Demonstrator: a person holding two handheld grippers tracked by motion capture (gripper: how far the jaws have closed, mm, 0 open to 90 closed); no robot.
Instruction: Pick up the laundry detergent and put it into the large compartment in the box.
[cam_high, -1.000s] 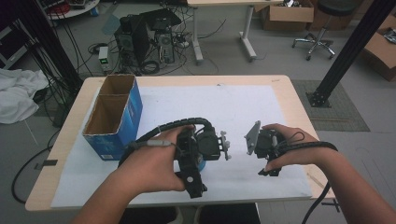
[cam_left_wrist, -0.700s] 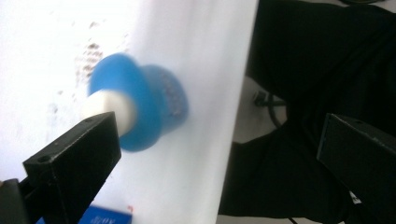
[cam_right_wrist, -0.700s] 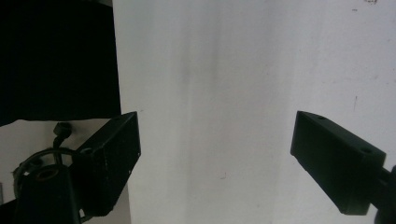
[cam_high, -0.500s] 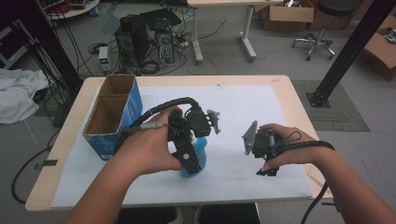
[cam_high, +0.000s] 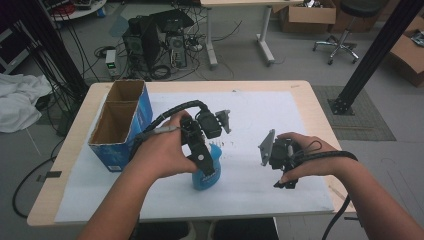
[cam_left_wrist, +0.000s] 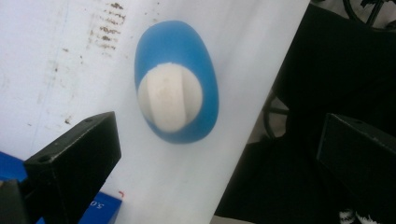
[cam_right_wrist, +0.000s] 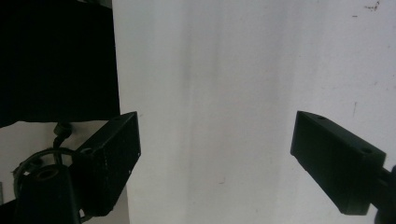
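Blue plastic bottle (cam_left_wrist: 176, 79) with a white cap (cam_left_wrist: 169, 103), upright on the white paper sheet (cam_high: 280, 115) near the table's six-o'clock edge, at about four o'clock from the cardboard box (cam_high: 120, 125). Left gripper (cam_left_wrist: 210, 154) poised straight above, jaws spread wide, holding nothing. Right gripper (cam_right_wrist: 215, 154) off at three o'clock, also wide open and empty. Probably light, smooth, somewhat slippery; best pinched across the narrow shoulders just under the cap.
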